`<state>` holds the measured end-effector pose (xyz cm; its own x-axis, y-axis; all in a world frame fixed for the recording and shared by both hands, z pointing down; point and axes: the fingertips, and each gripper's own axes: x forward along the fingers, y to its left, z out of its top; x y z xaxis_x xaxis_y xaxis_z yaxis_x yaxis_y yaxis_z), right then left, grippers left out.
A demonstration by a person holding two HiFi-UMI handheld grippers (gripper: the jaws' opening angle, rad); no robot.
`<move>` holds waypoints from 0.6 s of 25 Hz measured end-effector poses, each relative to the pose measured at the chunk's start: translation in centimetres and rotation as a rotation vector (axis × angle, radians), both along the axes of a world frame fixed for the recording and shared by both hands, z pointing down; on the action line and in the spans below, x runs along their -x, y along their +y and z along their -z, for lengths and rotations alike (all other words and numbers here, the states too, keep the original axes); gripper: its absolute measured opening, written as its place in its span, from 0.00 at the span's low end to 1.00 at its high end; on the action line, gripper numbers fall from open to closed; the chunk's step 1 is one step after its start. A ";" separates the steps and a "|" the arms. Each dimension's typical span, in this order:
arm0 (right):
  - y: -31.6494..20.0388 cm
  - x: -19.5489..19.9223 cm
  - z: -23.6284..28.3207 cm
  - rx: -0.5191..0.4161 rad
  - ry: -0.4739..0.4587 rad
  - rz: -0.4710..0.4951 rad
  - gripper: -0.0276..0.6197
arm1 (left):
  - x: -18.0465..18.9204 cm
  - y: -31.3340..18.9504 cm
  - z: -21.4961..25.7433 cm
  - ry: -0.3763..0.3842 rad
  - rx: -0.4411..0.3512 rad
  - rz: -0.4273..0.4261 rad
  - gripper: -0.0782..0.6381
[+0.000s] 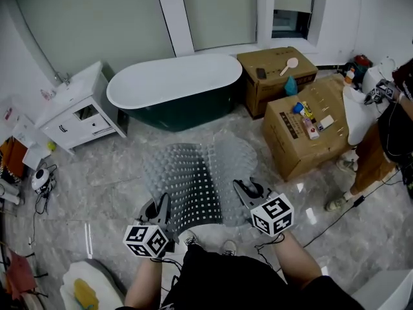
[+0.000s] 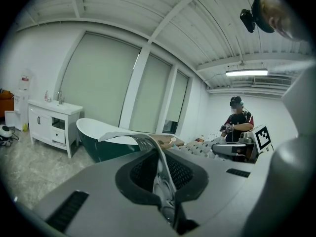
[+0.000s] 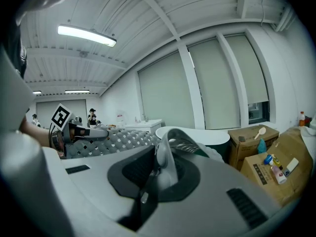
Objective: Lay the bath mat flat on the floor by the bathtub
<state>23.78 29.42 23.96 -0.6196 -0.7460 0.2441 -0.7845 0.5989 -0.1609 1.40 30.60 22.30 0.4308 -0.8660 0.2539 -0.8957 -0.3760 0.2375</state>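
The bath mat [image 1: 193,173] is translucent grey, dotted with holes, and hangs stretched above the marble floor in front of the dark green bathtub [image 1: 174,89]. Its far end reaches toward the tub. My left gripper [image 1: 164,206] is shut on the mat's near left corner, my right gripper [image 1: 243,188] on its near right corner. In the left gripper view the mat [image 2: 128,135] runs out from between the closed jaws of the left gripper [image 2: 165,191] toward the bathtub [image 2: 94,132]. In the right gripper view the right gripper [image 3: 160,167] pinches the mat [image 3: 118,139], with the bathtub [image 3: 212,135] beyond.
A white vanity cabinet [image 1: 77,112] stands left of the tub. Two cardboard boxes [image 1: 277,76] [image 1: 310,134] with small items on top sit to its right. Another person [image 1: 387,128] stands at the right edge, with cables on the floor nearby.
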 end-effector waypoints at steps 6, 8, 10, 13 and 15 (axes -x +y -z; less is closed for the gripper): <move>-1.2 0.1 0.3 -0.008 -0.007 -0.004 0.09 | 0.3 -1.1 0.1 0.008 -0.005 0.007 0.15; -1.5 0.0 -0.1 0.000 -0.005 -0.004 0.09 | 0.2 -1.4 -0.1 0.012 -0.002 0.011 0.15; -1.8 -0.4 -0.4 0.007 -0.002 -0.003 0.09 | -0.1 -1.8 -0.4 0.015 -0.001 0.012 0.15; -2.3 -0.4 -0.8 0.010 0.001 -0.008 0.09 | 0.0 -2.5 -0.9 0.017 0.005 0.006 0.15; -2.7 0.0 -1.0 0.014 0.004 -0.012 0.09 | 0.4 -3.0 -1.2 0.024 0.006 0.003 0.15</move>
<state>23.82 26.69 24.94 -0.6097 -0.7498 0.2572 -0.7922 0.5874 -0.1656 1.02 27.63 23.49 0.4339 -0.8659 0.2489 -0.8910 -0.3714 0.2611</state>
